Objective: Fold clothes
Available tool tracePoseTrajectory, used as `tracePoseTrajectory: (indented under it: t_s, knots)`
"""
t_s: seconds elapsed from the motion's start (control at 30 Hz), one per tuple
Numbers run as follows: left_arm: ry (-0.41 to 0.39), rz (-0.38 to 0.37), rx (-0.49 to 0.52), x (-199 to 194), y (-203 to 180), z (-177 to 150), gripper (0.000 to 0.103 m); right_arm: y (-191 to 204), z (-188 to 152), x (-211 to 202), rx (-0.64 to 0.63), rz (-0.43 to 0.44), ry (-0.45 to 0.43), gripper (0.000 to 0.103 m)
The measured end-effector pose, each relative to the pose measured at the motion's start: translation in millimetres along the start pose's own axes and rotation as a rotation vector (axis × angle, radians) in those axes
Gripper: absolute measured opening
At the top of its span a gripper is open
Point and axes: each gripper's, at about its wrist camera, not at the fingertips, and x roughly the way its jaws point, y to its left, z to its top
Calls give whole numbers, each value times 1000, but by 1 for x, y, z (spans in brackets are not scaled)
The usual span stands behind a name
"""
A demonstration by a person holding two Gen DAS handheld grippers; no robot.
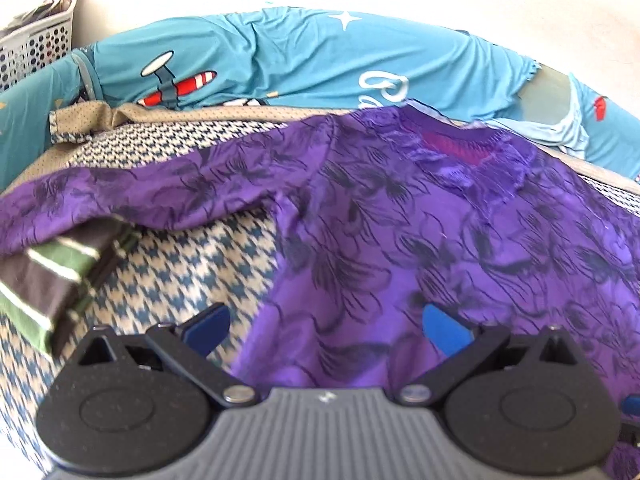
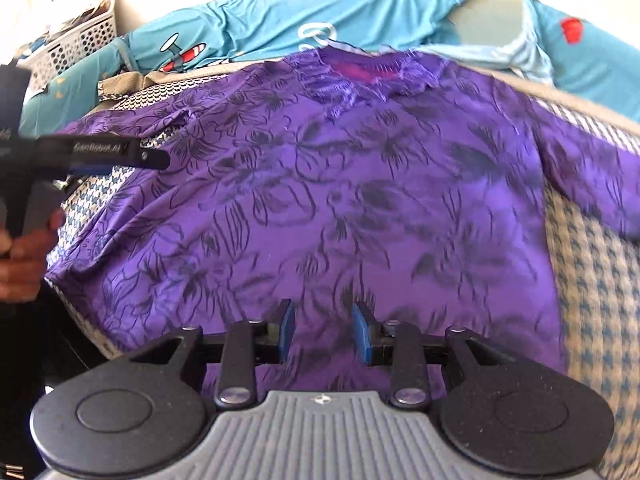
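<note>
**Purple blouse spread flat, both tongs hanging free above it**

A purple blouse (image 2: 320, 184) lies spread on a surface covered in blue-and-cream houndstooth weave (image 2: 592, 264). Its cloth is thin and smooth, printed all over with dark, brush-like flowers and leaves, and lightly rippled. The neckline, on the side farthest ahead of both tongs, carries a band of ruffled lace with a magenta patch showing inside it. One short sleeve reaches out ahead and to the right of the right tongs (image 2: 323, 330); the other sleeve runs off to the left of the left tongs (image 1: 326, 328).

The right tongs hang over the lower body of the blouse with their blue pads (image 2: 362, 332) a narrow gap apart and nothing caught between them. The left tongs stand wide apart over the blouse's left edge, where purple cloth meets houndstooth, and also grip nothing.

To the left of the left tongs sits a folded garment (image 1: 48, 276) in green, dark brown and white stripes. Beyond the neckline lies teal bedding (image 1: 304, 52) printed with a cartoon aeroplane and stars, and at the far left a white perforated plastic basket (image 1: 36, 48). In the right wrist view a hand (image 2: 20, 256) grasps the dark handle of the left tool.
</note>
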Motion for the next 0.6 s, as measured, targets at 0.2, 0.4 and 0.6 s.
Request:
tracePoseTrajectory:
  t_s: [0.2,0.4,0.6]
  knots:
    - [26,17,-44,32,22,31,103,-7,22,21,2,25,29,33]
    - [66,37,-106,67,43,55,91,-11,33,46,24,60,88,33]
    - [98,-19,-192,92,61,69,75,-8,38,60,-1,64,77,40]
